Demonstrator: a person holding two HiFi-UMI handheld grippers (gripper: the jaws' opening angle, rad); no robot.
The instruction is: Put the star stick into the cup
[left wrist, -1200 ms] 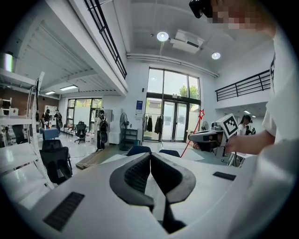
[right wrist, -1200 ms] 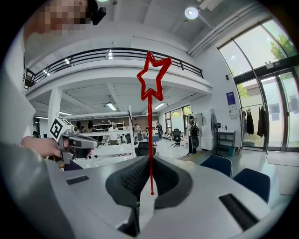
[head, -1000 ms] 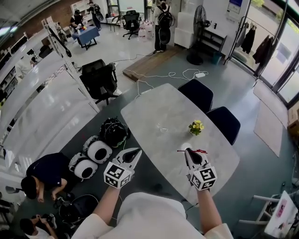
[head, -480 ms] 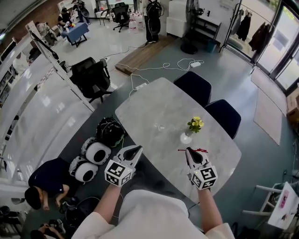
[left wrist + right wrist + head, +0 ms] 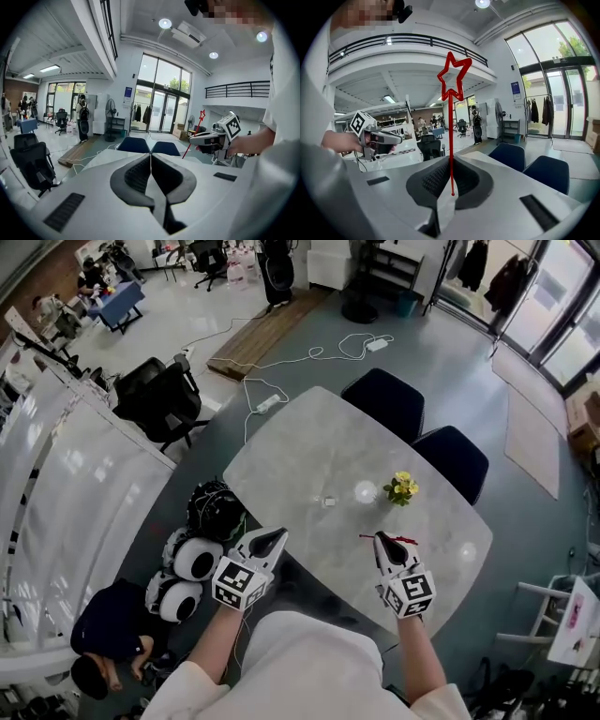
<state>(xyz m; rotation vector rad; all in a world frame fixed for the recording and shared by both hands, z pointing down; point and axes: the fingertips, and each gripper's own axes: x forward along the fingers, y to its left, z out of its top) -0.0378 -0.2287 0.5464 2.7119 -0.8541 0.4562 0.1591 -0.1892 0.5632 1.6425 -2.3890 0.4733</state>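
the red star stick [image 5: 451, 117] is being held upright in the right gripper [image 5: 451, 161]. the jaws are being kept almost fully closed on the thin shaft near its lower end. the open star outline is being shown high above the jaws, against the ceiling and balcony rail.

the left gripper [image 5: 151, 157] is being held with nothing in it. its dark pads are being pressed together along a thin line, and no object is being seen between them.

in the head view both grippers are being held level and well apart in front of the person's body. the right one is being carried over the near part of the marbled oval table [image 5: 319, 446]. the left one is being held by the table's near edge, its tip pointed toward the tabletop.

a small clear cup [image 5: 328, 502] is being seen standing near the middle of the table, too small for detail to be made out. it is being kept well apart from the stick, beyond and to the left of the right gripper's tip. a small bunch of yellow flowers [image 5: 401, 487] is being seen further right on the tabletop. two dark blue chairs [image 5: 394, 404] are being seen tucked in at the far side.
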